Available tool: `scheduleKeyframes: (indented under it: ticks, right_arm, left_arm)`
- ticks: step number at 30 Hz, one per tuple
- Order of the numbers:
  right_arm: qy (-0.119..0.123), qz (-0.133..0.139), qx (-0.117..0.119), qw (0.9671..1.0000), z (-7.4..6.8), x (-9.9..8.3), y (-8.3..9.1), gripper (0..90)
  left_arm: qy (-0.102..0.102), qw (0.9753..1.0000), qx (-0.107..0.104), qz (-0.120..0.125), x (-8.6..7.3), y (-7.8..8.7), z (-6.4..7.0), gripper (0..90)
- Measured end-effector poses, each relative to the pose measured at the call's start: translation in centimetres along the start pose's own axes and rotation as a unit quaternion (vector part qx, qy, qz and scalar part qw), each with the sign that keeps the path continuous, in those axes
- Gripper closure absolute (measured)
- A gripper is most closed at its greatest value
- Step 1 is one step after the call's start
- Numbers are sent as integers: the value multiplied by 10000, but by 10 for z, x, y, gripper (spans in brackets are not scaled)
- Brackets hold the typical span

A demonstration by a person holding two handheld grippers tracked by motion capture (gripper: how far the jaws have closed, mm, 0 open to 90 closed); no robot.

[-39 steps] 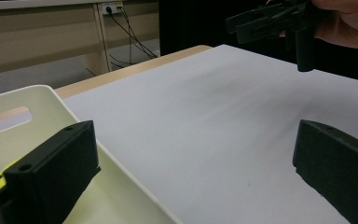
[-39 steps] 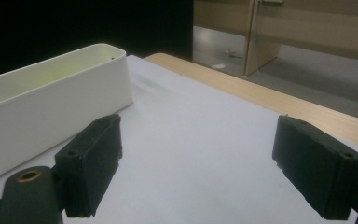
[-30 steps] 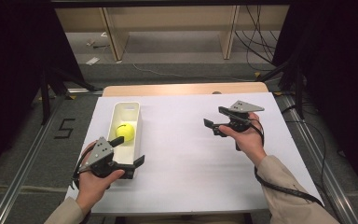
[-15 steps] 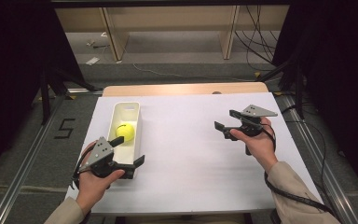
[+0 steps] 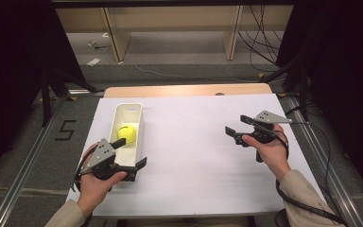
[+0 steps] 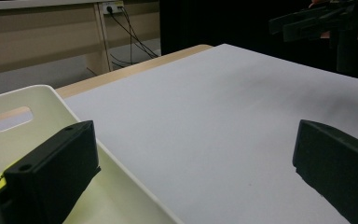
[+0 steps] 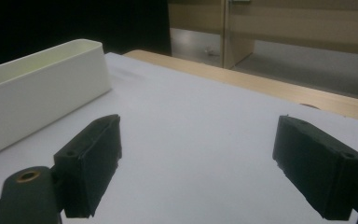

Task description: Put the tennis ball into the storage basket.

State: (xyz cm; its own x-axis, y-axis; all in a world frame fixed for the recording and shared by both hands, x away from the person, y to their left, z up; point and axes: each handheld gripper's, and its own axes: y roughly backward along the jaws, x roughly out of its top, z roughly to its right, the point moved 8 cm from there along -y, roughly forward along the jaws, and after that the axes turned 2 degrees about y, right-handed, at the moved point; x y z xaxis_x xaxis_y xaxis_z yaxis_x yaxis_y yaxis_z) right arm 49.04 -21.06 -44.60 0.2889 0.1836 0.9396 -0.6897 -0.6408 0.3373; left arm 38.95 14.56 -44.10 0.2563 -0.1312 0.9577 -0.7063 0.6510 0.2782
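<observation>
Yellow-green tennis ball [image 5: 126, 133]: lying loose in the middle of the long white plastic bin [image 5: 137, 115], on its floor, touched by neither gripper. Nothing else to be seen in that bin; far end with a slot handle, walls pale and plain.

Left hand-held gripper [image 5: 131, 152]: jaws spread wide, straddling the near right wall of the bin, one jaw over the inside just beside the ball, the other out over the white table cover [image 5: 194, 156]. In the left gripper view, same story: one black jaw above the bin's interior with a sliver of yellow behind it, the other above bare white sheet. Holding nothing.

Right hand-held gripper [image 5: 236, 128]: also spread, empty, well apart from the bin on the right side of the table, pointing towards it.

Step in hand, by the look of it: ball already placed, both hands idle, or else a pickup from the bin about to start. If a pickup, next move calls for swinging the left gripper inward over the ball, lowering past the bin wall and closing across the ball's middle without catching the rim.
</observation>
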Motion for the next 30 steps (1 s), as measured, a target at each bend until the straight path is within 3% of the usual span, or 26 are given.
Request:
scheduleKeyframes:
  ticks: [30]
  right_arm:
    - [33, -98, -15, 9999, -3, -19, 26, 159]
  left_arm:
    - [-3, 10000, 27, 4, 0, 1, 0, 0]
